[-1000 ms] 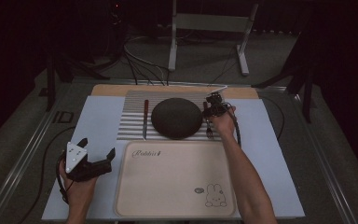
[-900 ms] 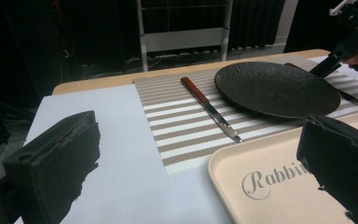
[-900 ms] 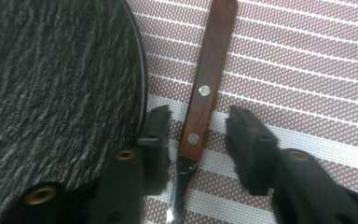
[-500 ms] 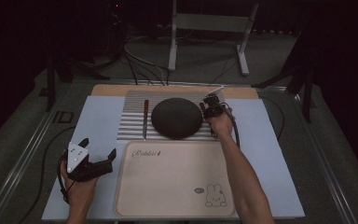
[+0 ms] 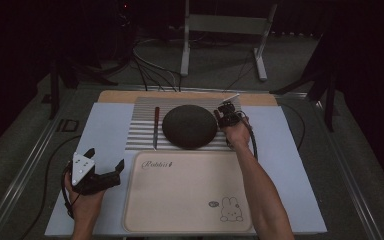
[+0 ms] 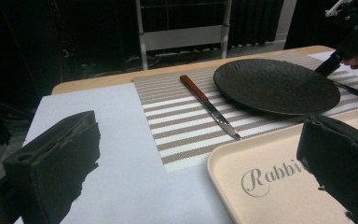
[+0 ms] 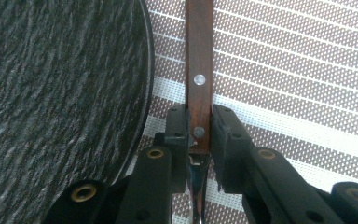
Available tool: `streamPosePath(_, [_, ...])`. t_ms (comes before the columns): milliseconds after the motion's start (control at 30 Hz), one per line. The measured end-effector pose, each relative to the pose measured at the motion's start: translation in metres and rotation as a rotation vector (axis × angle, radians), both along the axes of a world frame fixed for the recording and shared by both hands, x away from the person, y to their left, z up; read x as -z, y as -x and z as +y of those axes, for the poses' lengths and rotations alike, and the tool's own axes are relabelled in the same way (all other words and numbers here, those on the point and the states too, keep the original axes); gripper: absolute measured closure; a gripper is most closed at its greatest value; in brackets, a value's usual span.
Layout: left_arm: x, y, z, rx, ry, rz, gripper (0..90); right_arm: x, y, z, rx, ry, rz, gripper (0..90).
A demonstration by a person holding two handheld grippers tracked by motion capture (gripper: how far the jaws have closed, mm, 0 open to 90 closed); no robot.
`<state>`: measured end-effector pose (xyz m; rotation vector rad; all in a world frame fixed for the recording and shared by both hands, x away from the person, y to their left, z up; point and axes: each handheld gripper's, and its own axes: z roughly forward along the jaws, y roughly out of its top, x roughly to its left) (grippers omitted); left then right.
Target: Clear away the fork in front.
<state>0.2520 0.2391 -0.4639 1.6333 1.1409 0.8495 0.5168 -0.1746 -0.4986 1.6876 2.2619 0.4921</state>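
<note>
A dark round plate [image 5: 189,126] lies on a striped placemat [image 5: 142,125]. Right of the plate, my right gripper [image 5: 221,116] points down at the mat. In the right gripper view, my right gripper [image 7: 199,126] is shut on the wooden, riveted handle of a piece of cutlery [image 7: 199,70] lying beside the plate's rim [image 7: 142,93]. A knife [image 5: 156,127] with a reddish handle lies left of the plate. My left gripper [image 5: 105,157] rests open at the near left, with nothing between its jaws; in its own view the left gripper [image 6: 198,163] faces the knife [image 6: 209,105] and plate [image 6: 275,84].
A cream tray [image 5: 180,200] printed with a rabbit sits in front of the placemat, on a pale blue sheet [image 5: 105,130]. A metal stand [image 5: 220,30] and cables lie beyond the table's far edge. The tray's corner [image 6: 270,186] reaches between the left jaws.
</note>
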Motion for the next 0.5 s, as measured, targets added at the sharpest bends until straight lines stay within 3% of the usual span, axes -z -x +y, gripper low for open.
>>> streamPosePath(200, [0.0, 0.0, -0.001, -0.001, -0.005, -0.001, 0.1, -0.01, 0.008, -0.005, -0.03, -0.029, -0.054, 78.2])
streamPosePath(500, [0.0, 0.0, -0.003, 0.003, -0.015, 0.002, 0.1, -0.032, 0.035, -0.017, -0.069, -0.07, -0.226, 78.1])
